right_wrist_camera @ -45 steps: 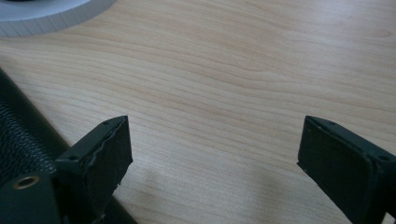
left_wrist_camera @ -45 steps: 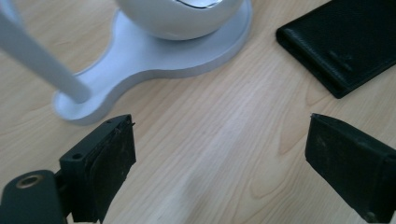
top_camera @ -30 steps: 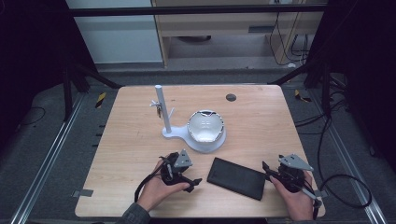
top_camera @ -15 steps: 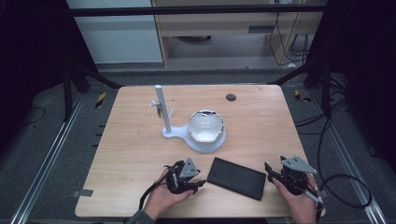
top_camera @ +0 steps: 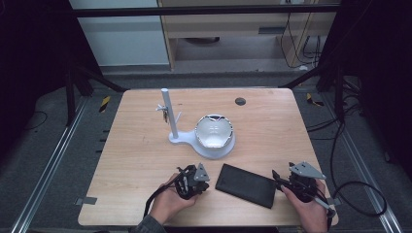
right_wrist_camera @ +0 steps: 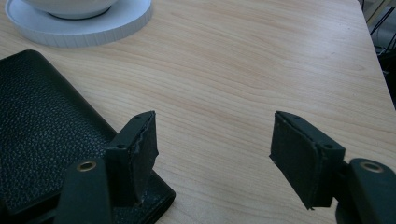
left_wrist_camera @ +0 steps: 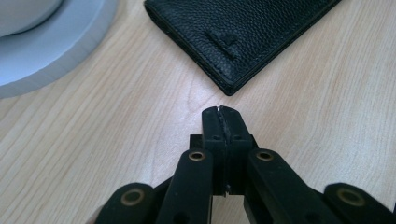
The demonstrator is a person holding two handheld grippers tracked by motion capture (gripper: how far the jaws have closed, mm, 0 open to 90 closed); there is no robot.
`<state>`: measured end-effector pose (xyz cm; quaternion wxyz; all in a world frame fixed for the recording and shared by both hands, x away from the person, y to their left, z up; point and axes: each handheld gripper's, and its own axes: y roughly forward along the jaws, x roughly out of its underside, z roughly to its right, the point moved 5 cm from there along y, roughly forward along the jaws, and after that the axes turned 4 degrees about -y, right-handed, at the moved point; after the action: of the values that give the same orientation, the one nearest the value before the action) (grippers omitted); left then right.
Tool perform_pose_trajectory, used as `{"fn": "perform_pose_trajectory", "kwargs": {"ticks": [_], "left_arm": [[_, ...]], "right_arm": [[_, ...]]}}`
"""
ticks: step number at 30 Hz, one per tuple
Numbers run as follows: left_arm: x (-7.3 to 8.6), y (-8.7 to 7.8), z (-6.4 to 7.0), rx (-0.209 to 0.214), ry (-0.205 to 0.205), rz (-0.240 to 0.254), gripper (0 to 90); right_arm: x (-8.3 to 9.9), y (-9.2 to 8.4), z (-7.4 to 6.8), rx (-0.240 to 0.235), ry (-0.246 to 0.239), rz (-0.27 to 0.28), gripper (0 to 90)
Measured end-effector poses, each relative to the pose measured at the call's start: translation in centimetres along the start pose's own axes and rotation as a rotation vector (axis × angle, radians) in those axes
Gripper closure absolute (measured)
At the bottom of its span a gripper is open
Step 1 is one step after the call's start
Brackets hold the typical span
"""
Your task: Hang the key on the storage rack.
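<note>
Grippers flanked a flat black pebbled-leather wallet [top_camera: 246, 185] near the table's near edge: left gripper [left_wrist_camera: 222, 112] pinched empty, right gripper [right_wrist_camera: 212, 149] spread wide, best lowered squarely over the wallet's right corner.

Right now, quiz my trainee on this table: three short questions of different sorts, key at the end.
1. True or false: the left gripper is shut with nothing between its fingers.
2. What lies between the two grippers? A) mug B) black wallet C) book
3. Fill in: the white bowl sits on a white ____ beside an upright post.

Key: 1 true; 2 B; 3 base. The right gripper is open.
</note>
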<state>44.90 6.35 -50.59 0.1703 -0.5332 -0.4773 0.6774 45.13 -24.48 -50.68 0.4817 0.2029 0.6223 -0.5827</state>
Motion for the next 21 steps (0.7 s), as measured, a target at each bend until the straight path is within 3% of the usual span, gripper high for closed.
{"fn": "perform_pose_trajectory", "kwargs": {"ticks": [10,21], "left_arm": [[-0.7,1.6,0.5,0.003,0.034,-0.059,89.8],[-1.1,2.2,0.7,-0.001,0.051,-0.049,88.8]], "right_arm": [[-0.1,-0.2,-0.2,-0.003,-0.005,0.01,32.0],[-0.3,-0.3,-0.6,-0.019,-0.02,0.02,32.0]]}}
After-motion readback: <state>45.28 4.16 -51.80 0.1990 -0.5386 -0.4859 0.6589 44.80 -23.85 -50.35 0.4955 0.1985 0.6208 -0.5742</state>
